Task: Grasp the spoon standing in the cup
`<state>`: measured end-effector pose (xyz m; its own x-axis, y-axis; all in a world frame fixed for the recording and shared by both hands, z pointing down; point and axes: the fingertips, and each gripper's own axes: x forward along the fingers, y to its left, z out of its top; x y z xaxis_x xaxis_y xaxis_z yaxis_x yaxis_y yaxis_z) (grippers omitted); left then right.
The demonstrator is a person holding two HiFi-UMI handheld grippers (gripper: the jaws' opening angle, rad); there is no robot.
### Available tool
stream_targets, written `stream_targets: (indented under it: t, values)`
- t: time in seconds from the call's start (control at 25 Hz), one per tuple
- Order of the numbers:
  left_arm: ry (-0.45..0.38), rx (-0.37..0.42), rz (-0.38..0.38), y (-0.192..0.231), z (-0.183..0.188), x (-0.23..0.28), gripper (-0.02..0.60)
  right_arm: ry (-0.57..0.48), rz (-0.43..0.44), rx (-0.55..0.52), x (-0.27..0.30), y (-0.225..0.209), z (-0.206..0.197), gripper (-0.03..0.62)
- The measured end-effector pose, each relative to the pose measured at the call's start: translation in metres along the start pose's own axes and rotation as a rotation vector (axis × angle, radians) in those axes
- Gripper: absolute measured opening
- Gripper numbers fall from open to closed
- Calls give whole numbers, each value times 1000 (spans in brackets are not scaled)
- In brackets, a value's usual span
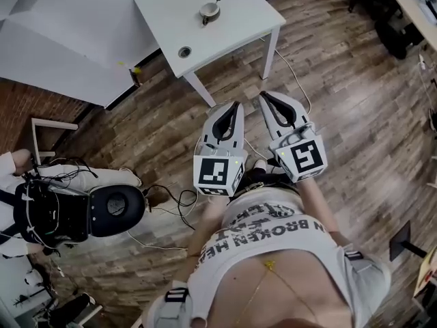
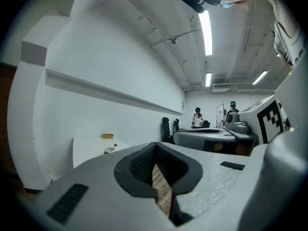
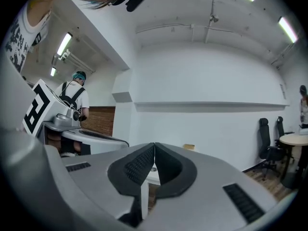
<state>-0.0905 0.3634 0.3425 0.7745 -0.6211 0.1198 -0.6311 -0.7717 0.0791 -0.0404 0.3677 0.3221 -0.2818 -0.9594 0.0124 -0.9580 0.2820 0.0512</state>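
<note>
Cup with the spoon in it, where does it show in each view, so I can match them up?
Head view: cup top centre, on the white table.
Left gripper view: cup small, left of centre, on that table.
Right gripper view: cannot be made out; only a sliver of table shows behind the shut right tool.
Shared landmark: the white table.

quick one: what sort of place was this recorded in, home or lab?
Probably an office-style lab or recording room, not a home: a white table with a cup on it, loose cables across the wood-look floor, office chairs and ceiling strip lights.
</note>
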Motion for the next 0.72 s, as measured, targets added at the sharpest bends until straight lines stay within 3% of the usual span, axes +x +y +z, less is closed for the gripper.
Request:
stream_targets:
  t: [0.32,0.72]
  values:
    - [-3,-8,-7,43,1,29,-4,11,1,-8,47,-5,-6,8]
    - [-8,-4,-117,111,19,97,-5,32,-57,-15,140,-31,-5,8]
